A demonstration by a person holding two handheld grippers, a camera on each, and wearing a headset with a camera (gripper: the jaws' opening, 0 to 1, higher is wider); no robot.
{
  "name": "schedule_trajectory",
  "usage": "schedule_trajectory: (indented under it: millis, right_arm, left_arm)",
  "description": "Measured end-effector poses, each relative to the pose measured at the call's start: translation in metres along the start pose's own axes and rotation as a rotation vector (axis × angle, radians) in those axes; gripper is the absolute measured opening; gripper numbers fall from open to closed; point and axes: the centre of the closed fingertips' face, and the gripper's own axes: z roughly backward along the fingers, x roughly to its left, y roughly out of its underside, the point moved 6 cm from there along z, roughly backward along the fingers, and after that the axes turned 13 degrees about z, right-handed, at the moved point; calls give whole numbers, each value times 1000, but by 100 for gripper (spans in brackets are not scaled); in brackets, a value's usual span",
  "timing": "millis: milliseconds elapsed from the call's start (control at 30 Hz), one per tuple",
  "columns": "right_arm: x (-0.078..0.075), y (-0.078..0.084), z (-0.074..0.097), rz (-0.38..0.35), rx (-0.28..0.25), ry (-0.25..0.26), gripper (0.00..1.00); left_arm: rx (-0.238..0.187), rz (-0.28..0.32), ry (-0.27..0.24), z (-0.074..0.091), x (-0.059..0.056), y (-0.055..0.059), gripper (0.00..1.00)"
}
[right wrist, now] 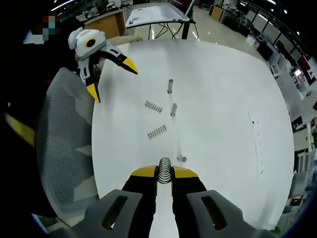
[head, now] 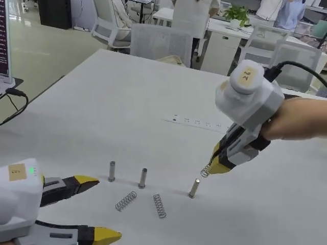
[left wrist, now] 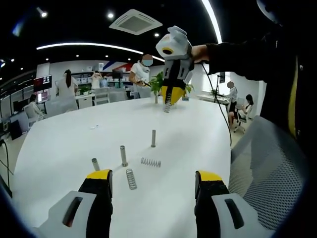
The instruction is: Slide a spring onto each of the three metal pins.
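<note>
Spring [head: 205, 171] hangs pinched in the clenched jaws of the right gripper [head: 213, 168], held in the air just at 1 o'clock of the right pin [head: 194, 188] and, as far as the head view tells, not touching it. In the right gripper view the coil's open end faces the camera between the yellow tips, with that pin's top just at 3 o'clock of it. Two more springs lie flat on the white table [head: 127, 102]: the left spring [head: 125, 200] at 6 o'clock between the left pin [head: 112, 171] and the middle pin [head: 143, 178], the other spring [head: 159, 205] just at 5 o'clock of the middle pin, their far ends leaning toward each other. All three pins stand on end in a row, bare, the right one set apart from the other two. The left gripper [head: 108, 207] hovers low at 8 o'clock of the head view, jaws released and spread wide, gripping nothing, near the left pin.
</note>
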Motion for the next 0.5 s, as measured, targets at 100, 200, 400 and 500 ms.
schedule_trajectory:
  millis: [100,200,400,500]
  right_arm:
    - [-4,4,-5,-8,19,-10,8]
    - [-9,8,-11,-11,38,-15,8]
    - [-19,11,-20,-28,46,-32,8]
    - [-22,10,-25,-36,44,-39,8]
  left_arm:
    - [-2,3,-5,0,1,0,63]
    - [-2,4,-9,1,2,1,63]
    - [-3,6,-16,2,3,1,63]
    - [-3,7,-18,1,3,2,63]
